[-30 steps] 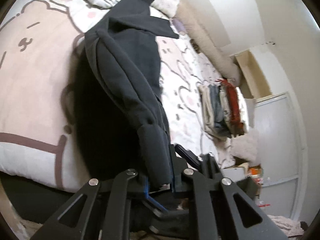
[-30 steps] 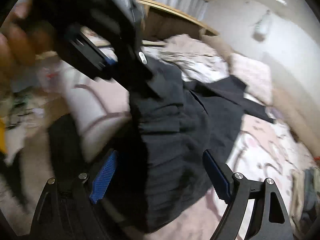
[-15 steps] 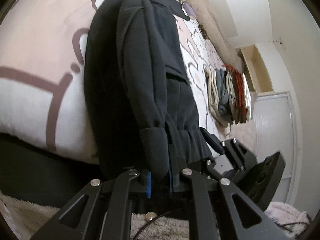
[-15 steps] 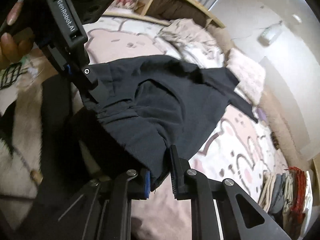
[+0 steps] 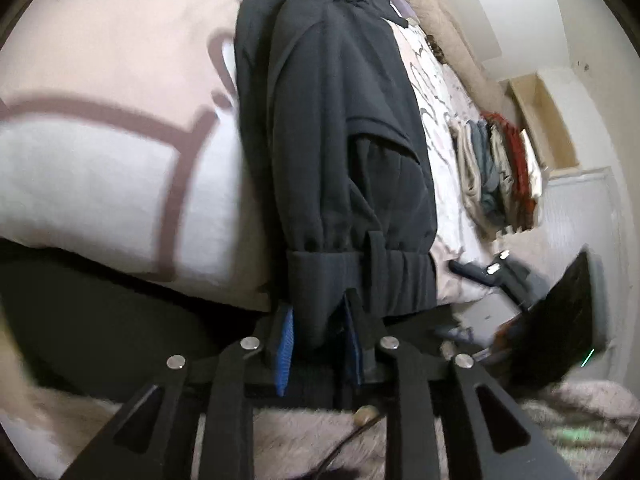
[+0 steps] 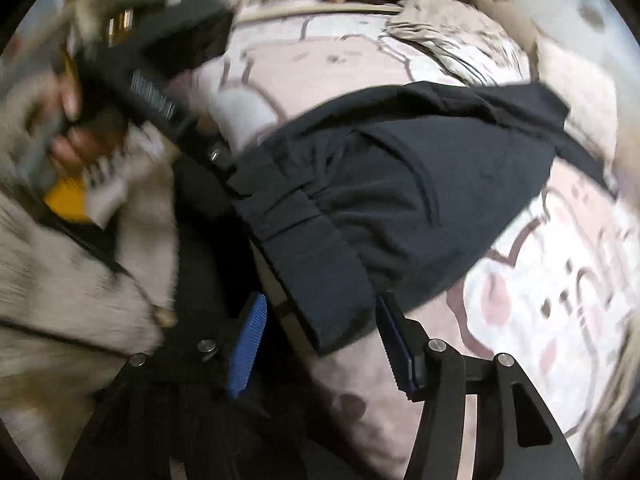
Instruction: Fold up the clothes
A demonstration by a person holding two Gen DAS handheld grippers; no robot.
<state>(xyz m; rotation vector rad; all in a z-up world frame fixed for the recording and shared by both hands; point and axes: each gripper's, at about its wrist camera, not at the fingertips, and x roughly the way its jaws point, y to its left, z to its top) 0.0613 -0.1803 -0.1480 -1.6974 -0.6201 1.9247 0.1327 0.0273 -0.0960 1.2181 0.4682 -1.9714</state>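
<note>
Half a second ago the right gripper [image 6: 320, 344] was pinched on the hem corner of the dark navy fleece sweatshirt [image 5: 332, 152]; now its blue-padded fingers [image 6: 248, 344] stand wide apart, with the ribbed waistband [image 6: 316, 276] lying loose between them, touching neither pad as far as the blur allows. Across the same interval the left gripper [image 5: 318, 344] has stayed clamped on the other end of the waistband — its pads squeeze a thick fold of the rib at the near edge of the bed.

That sweatshirt lies lengthwise on the pink-and-white cartoon-print duvet [image 5: 100, 140], hem hanging just over the near edge, body running away toward the far pillows. One sleeve [image 5: 304, 120] is already laid along the left side of the body. It is matte and thick, with a front pocket seam and a gathered, ribbed band.

My read on handling: soft, floppy, fairly weighty for cloth, not slippery — it will sag wherever it is not held, and the fleece will cling to the duvet rather than slide. The doubled rib is the firmest place to grip; a single layer of the body would stretch and slip. A stack of folded clothes in beige, grey and rust [image 5: 496, 172] sits on the far right of the bed, well apart
</note>
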